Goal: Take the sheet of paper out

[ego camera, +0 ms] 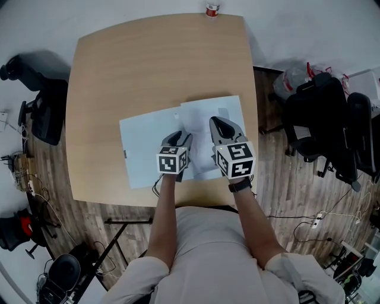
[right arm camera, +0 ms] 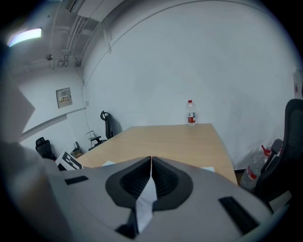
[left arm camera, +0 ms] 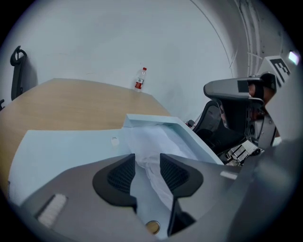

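Observation:
A light blue folder [ego camera: 139,154] lies open on the wooden table [ego camera: 148,65], near its front edge. A white sheet of paper [left arm camera: 156,142] lies rumpled inside it, under a raised blue flap [left arm camera: 189,137]. My left gripper [ego camera: 181,136] is low over the folder. Its jaws [left arm camera: 146,159] stand open, with a fold of the sheet between the pads but not pinched. My right gripper [ego camera: 224,124] is just to the right, above the folder's right half. In the right gripper view it [right arm camera: 151,161] is shut on a white edge of the sheet [right arm camera: 146,201].
A small bottle with a red label [ego camera: 212,9] stands at the table's far edge, also seen as the bottle [right arm camera: 191,112]. Black office chairs stand to the right [ego camera: 332,119] and left [ego camera: 41,107] of the table. Cables and gear lie on the wooden floor.

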Motion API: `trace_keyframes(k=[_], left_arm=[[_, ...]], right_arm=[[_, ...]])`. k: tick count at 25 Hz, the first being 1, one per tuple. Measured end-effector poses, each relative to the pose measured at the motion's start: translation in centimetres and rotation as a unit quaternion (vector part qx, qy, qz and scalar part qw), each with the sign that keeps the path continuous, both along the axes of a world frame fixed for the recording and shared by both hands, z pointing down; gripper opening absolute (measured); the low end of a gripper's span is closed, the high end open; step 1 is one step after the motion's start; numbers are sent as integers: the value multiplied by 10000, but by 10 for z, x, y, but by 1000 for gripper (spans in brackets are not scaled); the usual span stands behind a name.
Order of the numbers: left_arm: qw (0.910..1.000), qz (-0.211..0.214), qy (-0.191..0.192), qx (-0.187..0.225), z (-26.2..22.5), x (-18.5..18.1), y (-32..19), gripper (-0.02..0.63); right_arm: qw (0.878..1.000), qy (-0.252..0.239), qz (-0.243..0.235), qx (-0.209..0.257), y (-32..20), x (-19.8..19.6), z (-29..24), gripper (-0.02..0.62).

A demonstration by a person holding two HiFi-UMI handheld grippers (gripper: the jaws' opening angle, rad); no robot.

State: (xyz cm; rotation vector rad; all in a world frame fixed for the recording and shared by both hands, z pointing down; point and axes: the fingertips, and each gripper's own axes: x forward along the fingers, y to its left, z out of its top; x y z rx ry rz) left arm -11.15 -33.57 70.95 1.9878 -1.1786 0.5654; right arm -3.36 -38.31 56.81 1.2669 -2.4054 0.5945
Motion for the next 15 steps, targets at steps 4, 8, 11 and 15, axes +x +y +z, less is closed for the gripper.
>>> trace_keyframes(k=[4, 8, 11, 15], left_arm=[[9997, 115, 36, -228, 14, 9, 4, 167], [9989, 96, 256, -391, 23, 16, 7, 193], [9983, 117, 290, -483, 30, 20, 8, 201], [9978, 120, 278, -594, 38, 24, 11, 201]], right_arm=[[10000, 17, 45, -39, -3, 3, 4, 14], [9998, -32, 94, -157, -2, 5, 10, 14], [9996, -61, 129, -223, -2, 5, 15, 14], [9995, -82, 163, -276, -2, 8, 17, 14]])
